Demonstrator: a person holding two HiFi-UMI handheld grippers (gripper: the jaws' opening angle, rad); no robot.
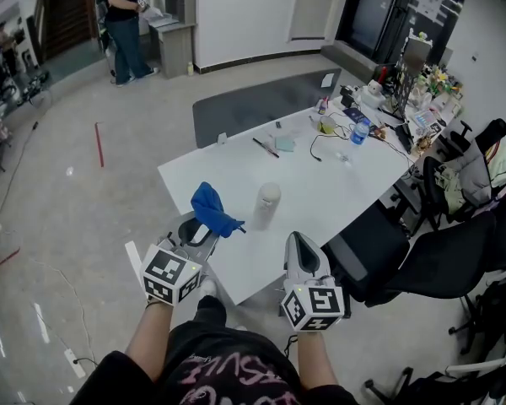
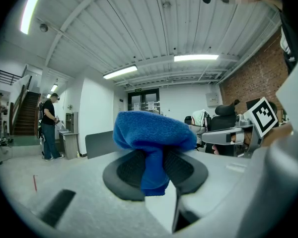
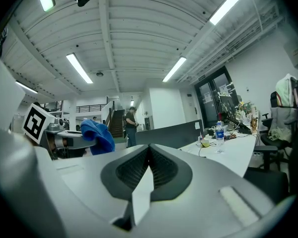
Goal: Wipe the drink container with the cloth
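A pale drink container (image 1: 267, 202) stood upright on the white table (image 1: 320, 201), near the edge closest to the person. Just to its left, and not touching it, a bunched blue cloth (image 1: 212, 212) was pinched between the jaws of the left gripper (image 1: 204, 228). The right gripper (image 1: 298, 241) was held level below and right of the container, its jaws pressed together with nothing between them. Farther back on the table was a water bottle (image 1: 360, 131) among desk clutter. A black chair (image 1: 422, 260) stood at the right.
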